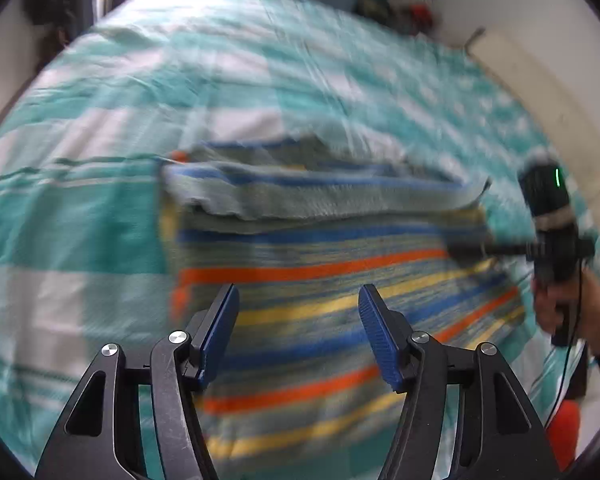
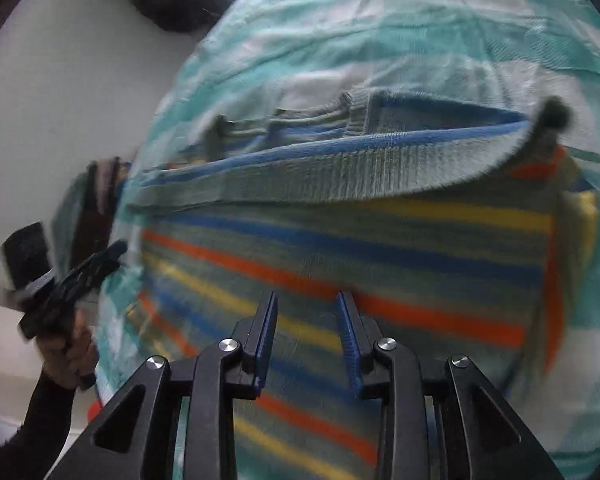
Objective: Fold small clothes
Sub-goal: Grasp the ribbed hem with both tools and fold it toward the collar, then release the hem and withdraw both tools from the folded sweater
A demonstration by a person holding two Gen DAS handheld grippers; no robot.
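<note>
A small knit sweater [image 1: 320,276] with grey, blue, orange and yellow stripes lies flat on the bed; its far part is folded toward me, with a grey ribbed hem [image 1: 320,204] lying across it. It also shows in the right wrist view [image 2: 360,248], with the ribbed hem [image 2: 340,176] folded over. My left gripper [image 1: 298,300] is open and empty above the sweater's near part. My right gripper [image 2: 306,308] is open and empty over the sweater's middle stripes; it also shows in the left wrist view [image 1: 472,250] at the sweater's right edge.
The bed is covered by a teal and white striped sheet [image 1: 100,140]. A white wall [image 2: 80,100] lies beyond the bed's left edge. Dark items [image 1: 404,4] sit at the bed's far corner. An orange object [image 1: 564,428] lies at the lower right. Both views are motion-blurred.
</note>
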